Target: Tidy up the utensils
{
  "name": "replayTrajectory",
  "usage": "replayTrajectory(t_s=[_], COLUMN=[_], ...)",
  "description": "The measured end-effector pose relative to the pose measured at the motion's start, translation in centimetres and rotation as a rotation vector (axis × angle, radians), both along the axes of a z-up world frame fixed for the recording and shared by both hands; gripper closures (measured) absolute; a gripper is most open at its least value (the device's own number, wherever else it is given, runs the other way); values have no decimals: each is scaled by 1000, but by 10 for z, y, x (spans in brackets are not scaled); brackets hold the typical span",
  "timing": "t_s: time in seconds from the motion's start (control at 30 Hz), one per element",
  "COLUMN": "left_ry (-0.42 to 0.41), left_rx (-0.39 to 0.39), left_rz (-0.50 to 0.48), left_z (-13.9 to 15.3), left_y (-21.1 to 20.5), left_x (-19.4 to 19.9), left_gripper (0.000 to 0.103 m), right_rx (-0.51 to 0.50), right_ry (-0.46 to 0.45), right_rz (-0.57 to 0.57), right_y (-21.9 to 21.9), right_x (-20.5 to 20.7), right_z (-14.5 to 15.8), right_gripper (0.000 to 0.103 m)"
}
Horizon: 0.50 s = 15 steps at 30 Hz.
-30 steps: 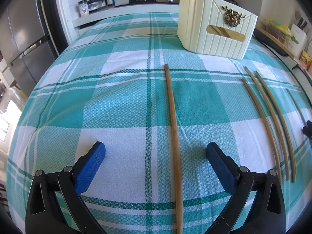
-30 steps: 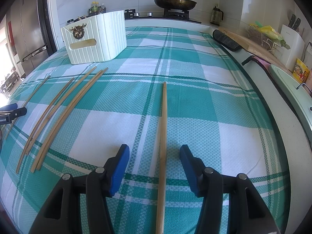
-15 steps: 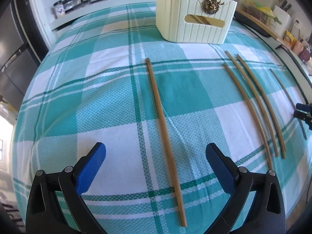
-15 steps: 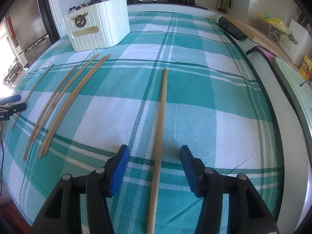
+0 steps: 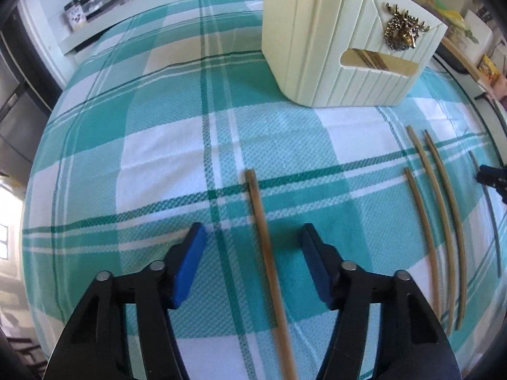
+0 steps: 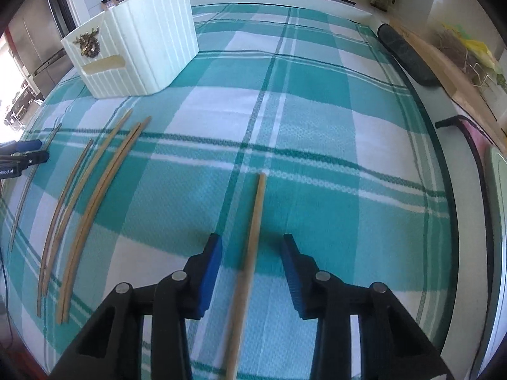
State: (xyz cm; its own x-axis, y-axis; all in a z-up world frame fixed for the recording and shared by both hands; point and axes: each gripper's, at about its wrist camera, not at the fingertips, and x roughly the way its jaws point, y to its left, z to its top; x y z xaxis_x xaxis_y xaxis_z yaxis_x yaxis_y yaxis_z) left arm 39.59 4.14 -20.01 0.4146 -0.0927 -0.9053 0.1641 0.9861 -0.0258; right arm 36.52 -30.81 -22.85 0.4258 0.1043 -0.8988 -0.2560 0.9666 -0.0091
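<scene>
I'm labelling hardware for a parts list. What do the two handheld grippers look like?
Both look alike: the left gripper and right gripper have black angular linkage arms with round silver pivot pins and flat blue finger pads. No hands or sleeves show in either view.

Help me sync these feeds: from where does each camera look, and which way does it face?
Left wrist: on the left gripper, tilted down at a chopstick between closing blue pads.
Right wrist: on the right gripper, likewise over another chopstick.
Shared: cream basket, checked cloth, loose chopsticks.
</scene>
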Motion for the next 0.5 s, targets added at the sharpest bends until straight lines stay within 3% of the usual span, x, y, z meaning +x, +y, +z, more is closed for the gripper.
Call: replayTrajectory(t_s=[0.03,0.07,0.17,0.27,0.5], left_ry=[-6,-9,-23,-96,-315], left_rx=[7,15,-18,-64,-171], left_rz=[-10,-16,1,13,2], left_z=[2,3,7,28,115], left_y=[-4,-7,-6,1,20], left_x=[2,4,4,-10,-71], left_gripper=[73,95,99,99,99], right_rx=[8,13,42,106,254], right_ry=[11,7,4,-47,-254], right_rz=[-6,-20,-43,-56,-13], right_y=[1,1,2,1,-3], right_x=[8,15,25,16,-48], right_z=[0,1,3,19,106], right_gripper=[94,96,97,97,97])
